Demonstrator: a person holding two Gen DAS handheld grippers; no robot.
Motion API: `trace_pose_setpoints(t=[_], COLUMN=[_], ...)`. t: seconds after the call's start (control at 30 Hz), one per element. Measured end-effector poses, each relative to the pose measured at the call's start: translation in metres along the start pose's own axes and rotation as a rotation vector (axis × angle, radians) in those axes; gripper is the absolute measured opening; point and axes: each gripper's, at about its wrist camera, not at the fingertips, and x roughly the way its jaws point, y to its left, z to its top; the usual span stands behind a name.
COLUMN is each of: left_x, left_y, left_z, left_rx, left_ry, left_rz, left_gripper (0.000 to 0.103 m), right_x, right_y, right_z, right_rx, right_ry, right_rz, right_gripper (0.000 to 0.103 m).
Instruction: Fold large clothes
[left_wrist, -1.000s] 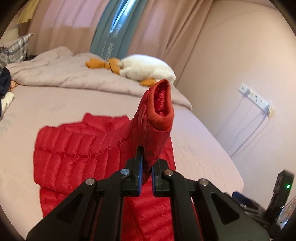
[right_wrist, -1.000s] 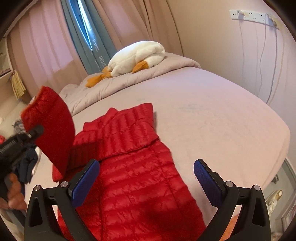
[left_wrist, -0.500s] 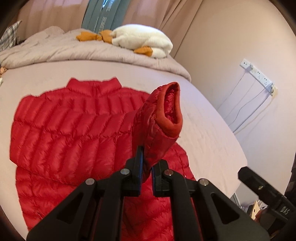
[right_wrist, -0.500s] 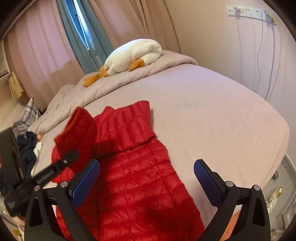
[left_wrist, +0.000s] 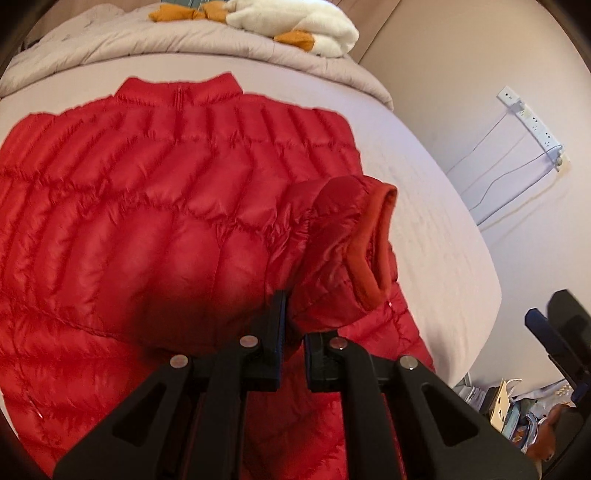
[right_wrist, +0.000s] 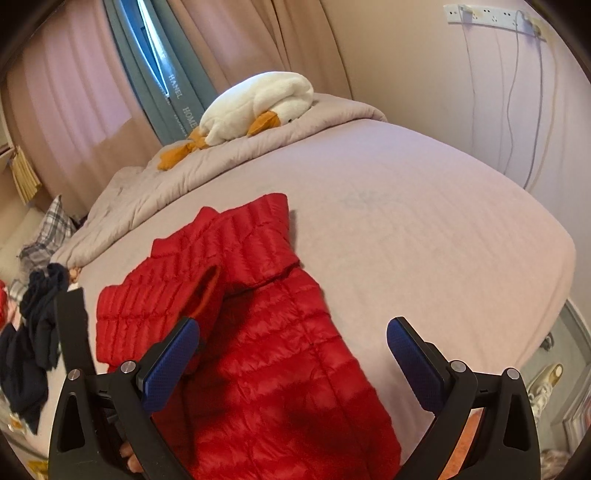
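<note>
One red puffer jacket (left_wrist: 155, 206) lies spread on the bed (right_wrist: 424, 229), its collar toward the far edge where the rumpled blanket (right_wrist: 155, 199) and one white plush goose (right_wrist: 258, 107) sit. There are two tools. The left tool (left_wrist: 293, 325) is clenched on one sleeve (left_wrist: 343, 243) just behind the cuff, holding it low over the body of the jacket, cuff opening pointing toward the bed's right edge. The right tool (right_wrist: 291, 358) is released, its blue pads wide apart with nothing between them, hovering above the jacket's lower half near the front edge of the bed.

The step in hand looks like folding this sleeve in across the chest. Next, the sleeve probably wants laying flat on the jacket before the left tool lets go; puffy fabric tends to spring back, so a press from the free tool may help. One sleeve already seems folded across near the collar.
</note>
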Motion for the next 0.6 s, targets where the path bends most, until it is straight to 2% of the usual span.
trace_pose_setpoints(t=[0.1,0.13,0.17,0.23,0.27,0.33,0.4,0.47,0.6], left_x=[0.004,0.005,0.006,0.003,0.0,-0.006,-0.015,-0.028,-0.061], left_y=[0.003,0.004,0.005,0.006,0.005,0.004,0.003,0.003,0.008], left_z=[-0.002,-0.003,-0.003,-0.004,-0.004,-0.004,-0.004,-0.001,0.005], left_rx=[-0.012,-0.019,-0.026,-0.038,-0.04,-0.04,-0.046,-0.056,-0.058], left_ry=[0.019,0.026,0.033,0.036,0.031,0.022,0.01,-0.006,-0.074], left_rz=[-0.006,-0.011,-0.018,-0.032,-0.026,-0.021,-0.047,-0.067,-0.059], left_gripper=[0.011,0.015,0.024,0.034,0.045,0.06,0.064,0.076,0.087], right_x=[0.001,0.001,0.001,0.001,0.001,0.002,0.002,0.002,0.003], right_y=[-0.001,-0.001,-0.001,-0.001,-0.001,-0.001,-0.001,0.0,0.001], right_z=[0.0,0.0,0.0,0.0,0.0,-0.001,-0.001,-0.002,-0.002], right_rx=[0.003,0.002,0.002,0.002,0.002,0.002,0.0,-0.003,-0.007], right_ry=[0.002,0.003,0.004,0.004,0.005,0.006,0.007,0.007,0.008], right_rz=[0.0,0.0,0.0,-0.001,0.0,0.001,0.002,0.003,0.006], right_gripper=[0.101,0.101,0.101,0.101,0.101,0.101,0.101,0.101,0.101])
